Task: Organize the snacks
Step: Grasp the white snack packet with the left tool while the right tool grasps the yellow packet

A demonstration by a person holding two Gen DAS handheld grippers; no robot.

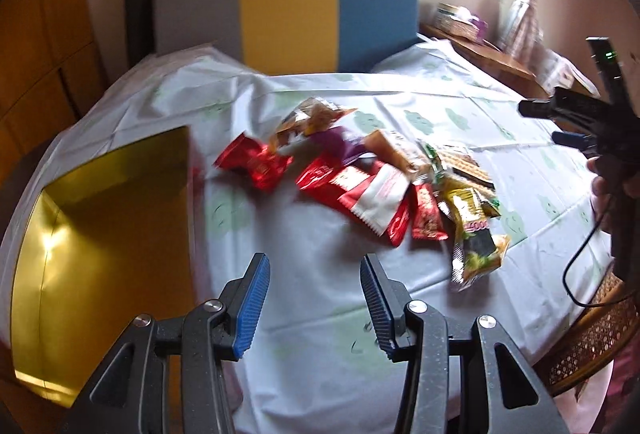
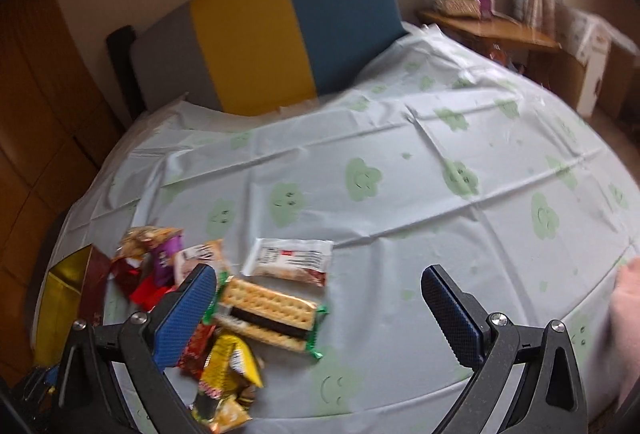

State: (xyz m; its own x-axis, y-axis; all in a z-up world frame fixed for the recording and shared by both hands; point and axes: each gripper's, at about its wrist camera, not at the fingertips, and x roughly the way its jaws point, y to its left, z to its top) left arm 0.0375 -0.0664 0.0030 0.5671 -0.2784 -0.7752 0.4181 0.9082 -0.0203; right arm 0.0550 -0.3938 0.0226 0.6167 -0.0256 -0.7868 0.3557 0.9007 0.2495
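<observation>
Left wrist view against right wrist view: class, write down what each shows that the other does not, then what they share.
Only the left wrist view shows the other handheld gripper at the right edge and the gold box's full open inside. Only the right wrist view shows a white packet lying apart from the pile and the cracker pack in plain sight. Both show the snack pile, the cloud-print cloth, the headboard and open, empty jaws.

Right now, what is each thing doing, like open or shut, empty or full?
Left gripper: open, empty.
Right gripper: open, empty.
Gold box: open, nothing visible inside.
Snack pile: heaped loose on the tablecloth.
Cracker pack: sealed, lying flat.
White packet: sealed, lying apart.
</observation>
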